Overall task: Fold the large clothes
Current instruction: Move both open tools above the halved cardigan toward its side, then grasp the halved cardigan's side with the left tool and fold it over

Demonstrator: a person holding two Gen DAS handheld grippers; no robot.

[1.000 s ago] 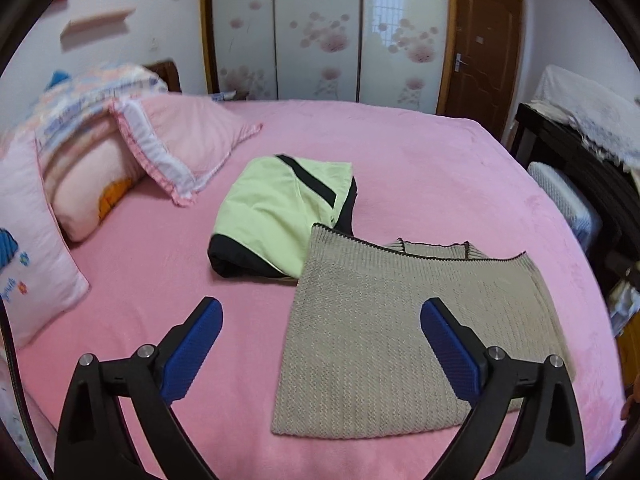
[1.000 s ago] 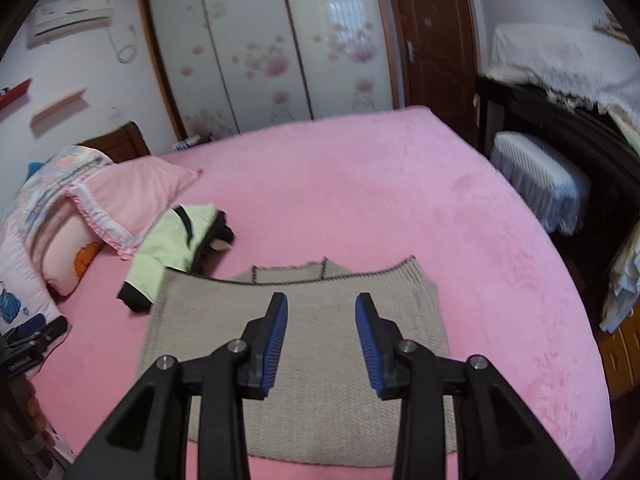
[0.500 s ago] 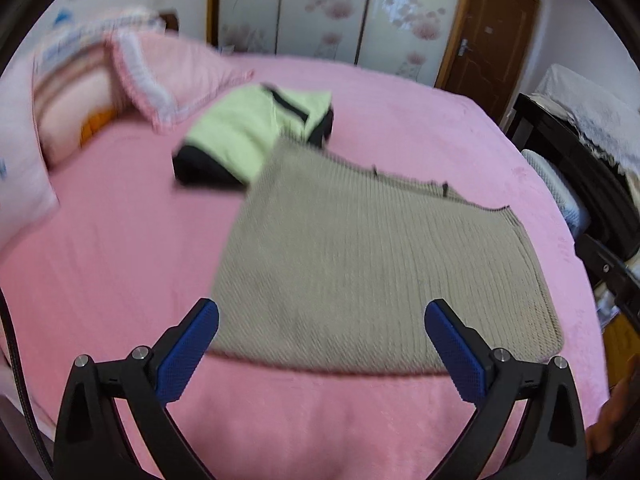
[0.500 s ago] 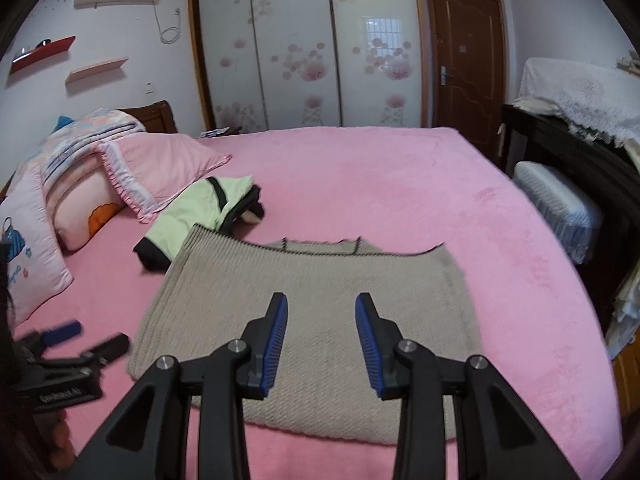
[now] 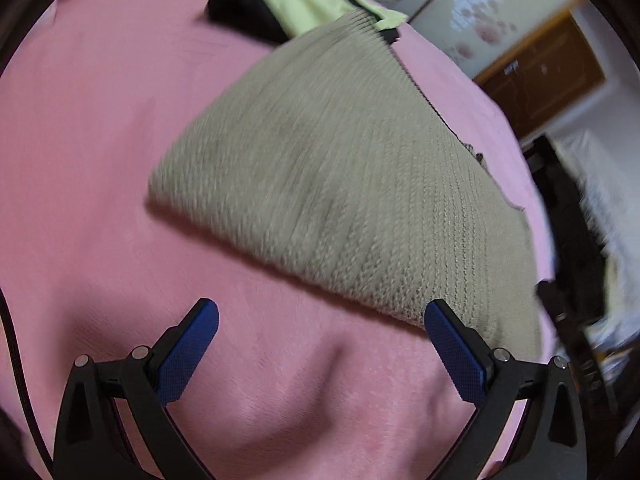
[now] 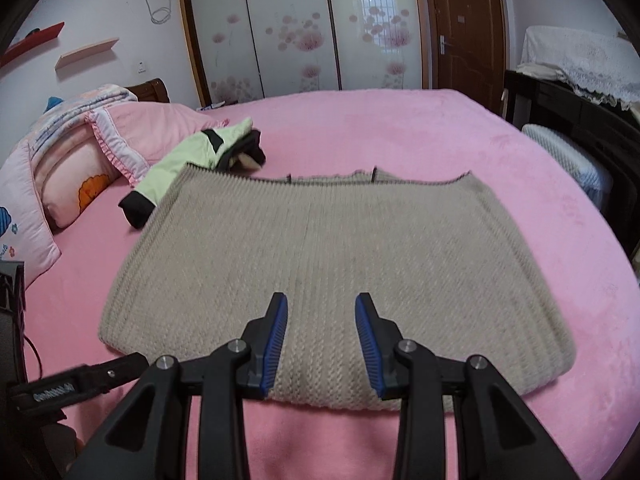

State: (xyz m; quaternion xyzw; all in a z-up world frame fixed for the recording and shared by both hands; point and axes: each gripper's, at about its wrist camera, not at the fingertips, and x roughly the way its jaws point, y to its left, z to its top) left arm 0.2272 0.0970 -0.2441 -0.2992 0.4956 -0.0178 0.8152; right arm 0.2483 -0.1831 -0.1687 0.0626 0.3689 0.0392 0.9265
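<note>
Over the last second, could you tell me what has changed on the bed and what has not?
The left gripper has dropped low toward the near edge of the beige sweater, tilting as it went; the right gripper has moved in over the same edge. Both remain open, holding nothing. The sweater and the green garment lie unmoved.

A wide bed covered in a soft pink fleece blanket (image 6: 400,128) carries a folded beige knitted sweater (image 6: 332,256), a folded lime-green and black garment (image 6: 192,152) touching its far corner, and pink frilled pillows (image 6: 140,128) beside that.
</note>
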